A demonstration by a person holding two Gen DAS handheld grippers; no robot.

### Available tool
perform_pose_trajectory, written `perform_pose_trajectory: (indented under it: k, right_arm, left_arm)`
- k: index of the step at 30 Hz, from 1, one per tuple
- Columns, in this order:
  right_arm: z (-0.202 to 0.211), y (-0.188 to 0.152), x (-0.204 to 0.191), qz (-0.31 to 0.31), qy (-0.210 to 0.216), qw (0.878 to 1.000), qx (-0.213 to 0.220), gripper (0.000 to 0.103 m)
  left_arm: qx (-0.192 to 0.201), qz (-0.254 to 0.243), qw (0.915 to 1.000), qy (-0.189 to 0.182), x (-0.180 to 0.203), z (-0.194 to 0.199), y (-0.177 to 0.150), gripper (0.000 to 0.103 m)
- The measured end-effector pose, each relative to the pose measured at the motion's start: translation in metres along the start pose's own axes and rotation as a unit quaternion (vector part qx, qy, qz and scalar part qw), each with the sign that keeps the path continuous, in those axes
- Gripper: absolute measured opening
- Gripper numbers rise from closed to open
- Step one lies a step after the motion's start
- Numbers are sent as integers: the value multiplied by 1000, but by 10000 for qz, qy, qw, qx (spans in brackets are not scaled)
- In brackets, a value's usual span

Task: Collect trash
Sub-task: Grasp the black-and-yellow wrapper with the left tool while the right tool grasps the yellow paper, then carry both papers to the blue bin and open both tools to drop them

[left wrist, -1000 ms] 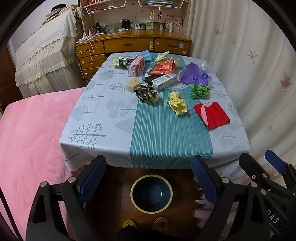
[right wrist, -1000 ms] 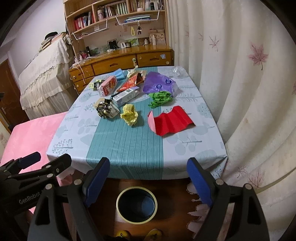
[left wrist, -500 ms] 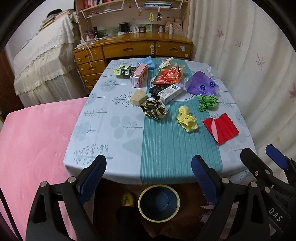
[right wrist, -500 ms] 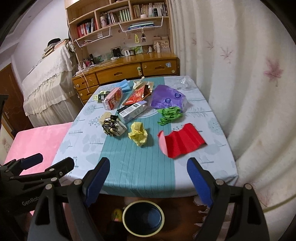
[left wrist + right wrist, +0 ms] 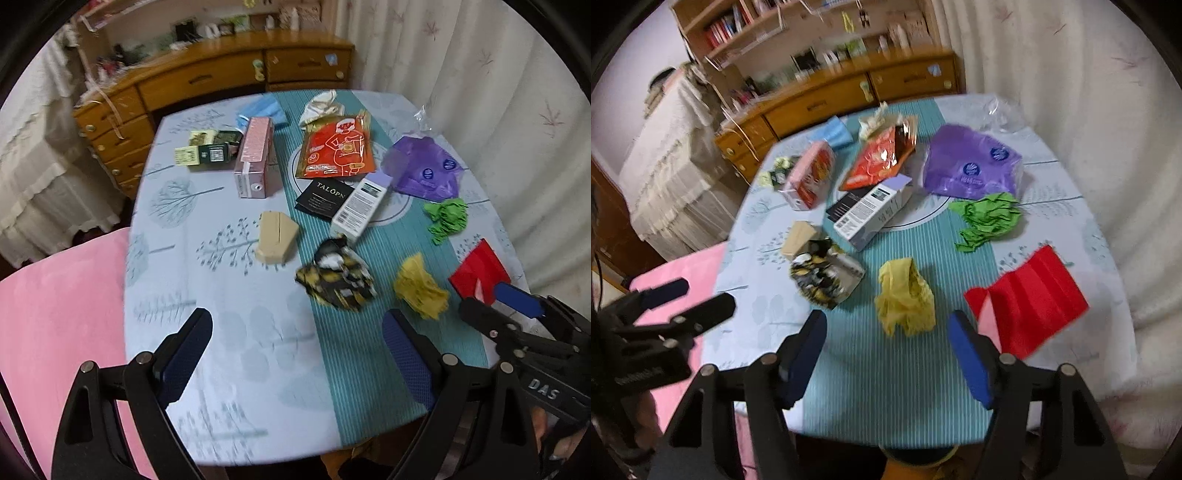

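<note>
Trash lies on the table [image 5: 229, 332]: a black-and-yellow crumpled wrapper [image 5: 336, 278] [image 5: 823, 278], a yellow crumpled paper [image 5: 419, 288] [image 5: 905, 299], a red folded paper [image 5: 480, 271] [image 5: 1030, 297], a green crumpled paper [image 5: 445, 218] [image 5: 988, 216], a purple bag [image 5: 971, 166], an orange pouch [image 5: 338, 147], a white box [image 5: 868, 214] and a pink carton [image 5: 255, 162]. My left gripper [image 5: 295, 354] is open and empty over the table's near edge. My right gripper [image 5: 886, 350] is open and empty, just short of the yellow paper.
A tan block [image 5: 275, 238], small green packets [image 5: 207, 151] and a blue mask [image 5: 260, 110] also lie on the table. A wooden dresser [image 5: 221, 77] stands behind it, a curtain [image 5: 1089, 110] to the right, pink bedding [image 5: 55, 325] to the left.
Both grippers have moved up and forward over the table. The bin on the floor below the table edge has dropped out of view. Both stay open.
</note>
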State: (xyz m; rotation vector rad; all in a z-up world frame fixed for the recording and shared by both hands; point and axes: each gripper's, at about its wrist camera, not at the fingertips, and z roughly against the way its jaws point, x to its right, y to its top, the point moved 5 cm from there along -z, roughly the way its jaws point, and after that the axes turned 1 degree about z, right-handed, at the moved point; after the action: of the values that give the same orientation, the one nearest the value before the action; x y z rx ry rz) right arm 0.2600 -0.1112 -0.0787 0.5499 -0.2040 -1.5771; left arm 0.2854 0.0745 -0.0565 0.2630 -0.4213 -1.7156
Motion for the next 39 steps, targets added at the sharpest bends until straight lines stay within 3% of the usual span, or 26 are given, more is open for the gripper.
perform_pose_trajectory:
  k: [8, 12, 20, 23, 25, 26, 27, 30, 34, 39]
  right_arm:
    - [-72, 13, 7, -126, -382, 9962, -778, 68]
    - [-91, 7, 10, -166, -500, 9930, -1059, 56]
    - [-97, 3, 16, -434, -521, 9930, -971, 53]
    - [-96, -2, 19, -551, -513, 9928, -929, 53]
    - [-96, -2, 20, -583, -519, 9932, -869, 51]
    - [-94, -3, 21, -570, -547, 9934, -837, 49]
    - [-91, -3, 21, -537, -587, 9938, -779, 44]
    - [-85, 1, 15, -461, -615, 9950, -638, 32]
    - [-79, -1, 9, -442, -483, 9961, -586, 24]
    - [-59, -5, -2, -425, -234, 9980, -407, 24]
  left_arm:
    - [-993, -270, 9915, -801, 1, -77, 30, 92]
    - [-1305, -466, 9856, -972, 11, -101, 28, 92]
    - [-1776, -727, 9740, -1203, 26, -135, 23, 91]
    - [-1907, -747, 9699, -1320, 29, -143, 21, 84]
    - [-1973, -676, 9672, -1450, 31, -148, 21, 75]
    - [-2032, -652, 9644, -1561, 34, -150, 21, 64]
    - [-2073, -650, 9632, -1585, 34, -150, 19, 63]
    - [-1833, -848, 9685, -1454, 39, -144, 20, 50]
    - [-1681, -896, 9709, -1450, 41, -131, 21, 47]
    - [-1393, -890, 9785, -1234, 33, -104, 15, 46]
